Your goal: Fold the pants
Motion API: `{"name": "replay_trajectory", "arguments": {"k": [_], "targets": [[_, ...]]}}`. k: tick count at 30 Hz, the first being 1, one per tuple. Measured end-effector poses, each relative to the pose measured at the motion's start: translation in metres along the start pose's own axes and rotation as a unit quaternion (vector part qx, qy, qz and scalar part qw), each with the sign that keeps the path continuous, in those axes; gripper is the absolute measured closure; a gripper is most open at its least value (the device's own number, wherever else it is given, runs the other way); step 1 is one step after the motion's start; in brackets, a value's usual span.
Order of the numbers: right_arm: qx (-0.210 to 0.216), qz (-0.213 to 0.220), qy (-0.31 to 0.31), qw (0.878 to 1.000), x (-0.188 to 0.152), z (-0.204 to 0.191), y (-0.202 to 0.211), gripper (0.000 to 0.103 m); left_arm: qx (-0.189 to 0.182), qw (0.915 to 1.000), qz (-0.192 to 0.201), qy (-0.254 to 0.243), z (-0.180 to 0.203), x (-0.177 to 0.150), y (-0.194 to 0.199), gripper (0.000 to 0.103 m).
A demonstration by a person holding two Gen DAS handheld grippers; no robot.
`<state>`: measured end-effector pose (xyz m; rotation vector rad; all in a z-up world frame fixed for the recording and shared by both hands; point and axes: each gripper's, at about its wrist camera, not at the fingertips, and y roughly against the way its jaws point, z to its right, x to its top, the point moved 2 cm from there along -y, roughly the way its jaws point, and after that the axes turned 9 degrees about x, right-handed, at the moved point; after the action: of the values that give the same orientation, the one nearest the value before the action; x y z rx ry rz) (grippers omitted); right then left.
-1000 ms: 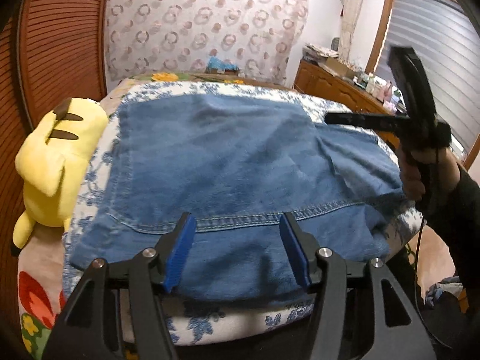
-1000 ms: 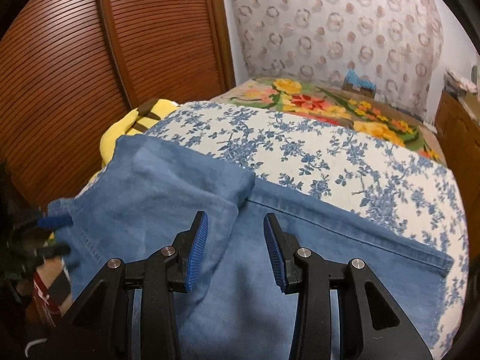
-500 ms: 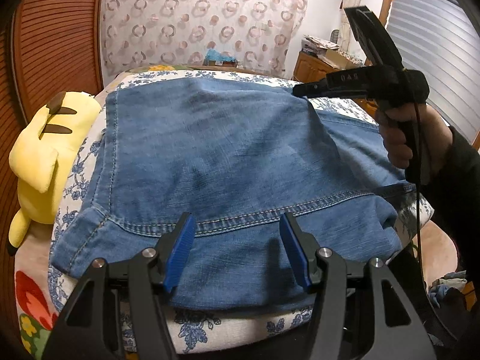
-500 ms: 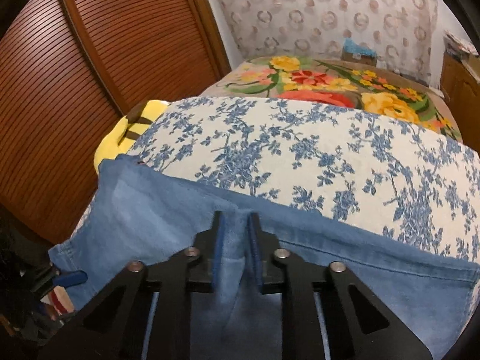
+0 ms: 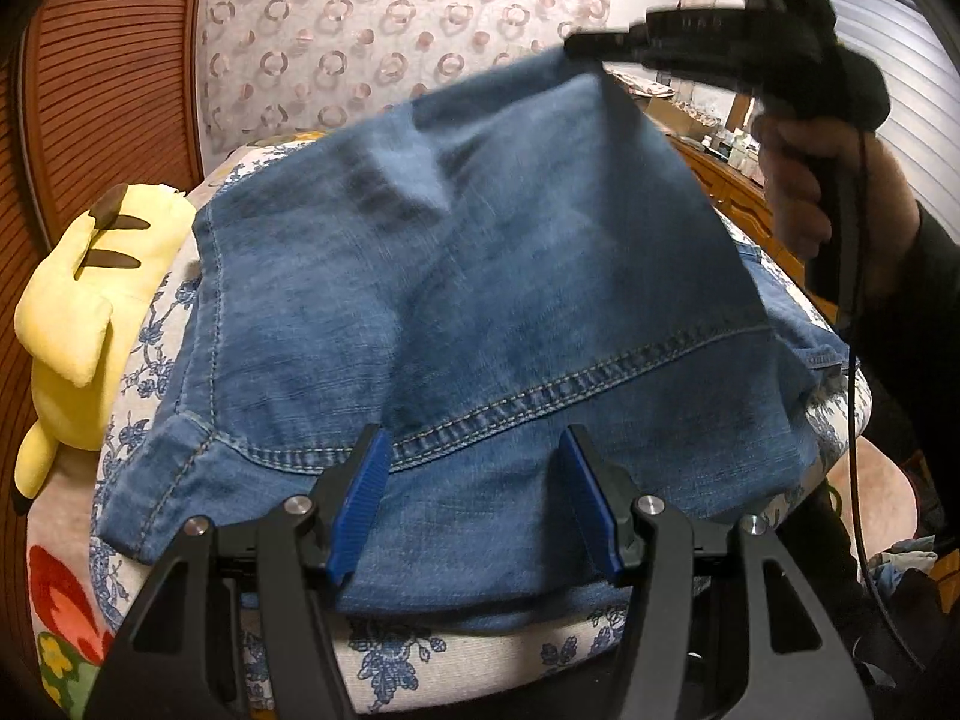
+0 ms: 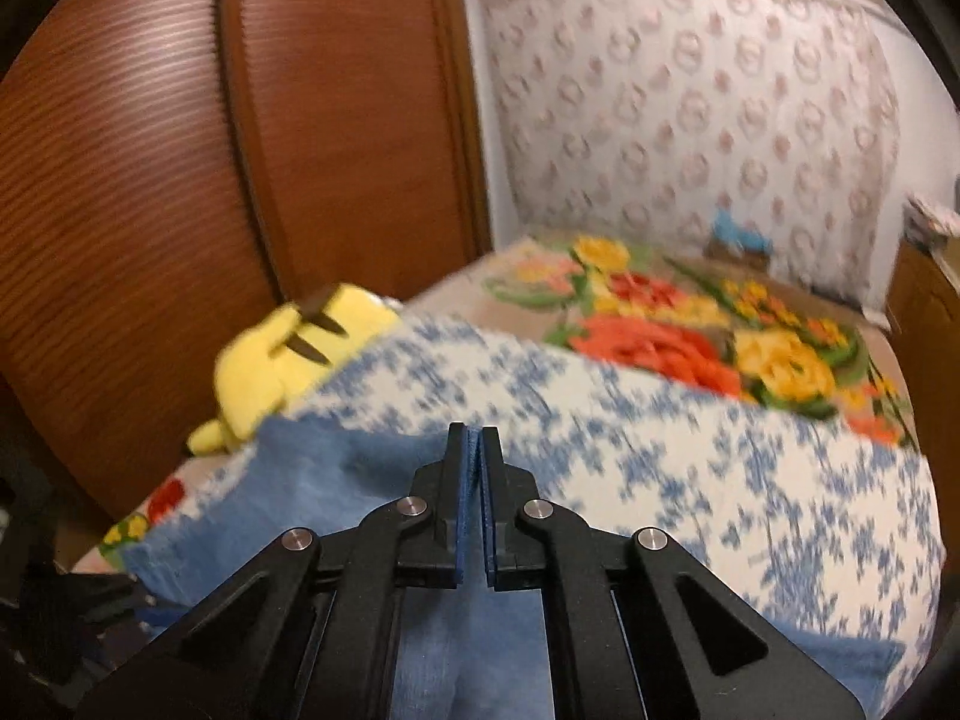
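right claw [image 6: 474, 456] lifts the pants' [image 5: 480, 276] far edge, fold under way

clamped on denim, it holds that edge above the bed [image 6: 690, 450]; left claw [image 5: 474, 504] hangs apart over the near waistband, gripping nothing. next, i'd say: carry the edge toward the left claw and lay it square.

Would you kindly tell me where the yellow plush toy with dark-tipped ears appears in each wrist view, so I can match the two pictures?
Left wrist view: the yellow plush toy lies at the left edge, beside the blue denim pants.
Right wrist view: it sits left of centre, against the brown slatted wardrobe door.
Shared landmark: the blue-flowered white bedcover under the pants.
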<state>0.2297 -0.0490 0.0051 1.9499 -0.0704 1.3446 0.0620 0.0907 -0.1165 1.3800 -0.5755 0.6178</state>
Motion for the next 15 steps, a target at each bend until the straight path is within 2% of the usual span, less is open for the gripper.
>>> {"name": "replay_trajectory", "arguments": {"k": [4,7,13,15], "targets": [[-0.016,0.023,0.016,0.999,0.015,-0.011,0.005,0.102,-0.002,1.0000,0.000,0.000,-0.001,-0.001,0.000,0.045],[-0.032,0.036,0.001,0.999,0.023,-0.006,0.009,0.102,-0.004,1.0000,0.001,0.000,-0.001,-0.002,0.000,0.045],[-0.034,-0.005,-0.013,0.999,0.009,0.004,0.004,0.102,-0.005,1.0000,0.002,0.001,-0.002,-0.003,0.001,0.045],[-0.048,-0.030,-0.030,0.998,-0.001,0.014,0.000,0.097,-0.003,1.0000,0.002,0.000,-0.003,-0.003,0.000,0.045]]}}
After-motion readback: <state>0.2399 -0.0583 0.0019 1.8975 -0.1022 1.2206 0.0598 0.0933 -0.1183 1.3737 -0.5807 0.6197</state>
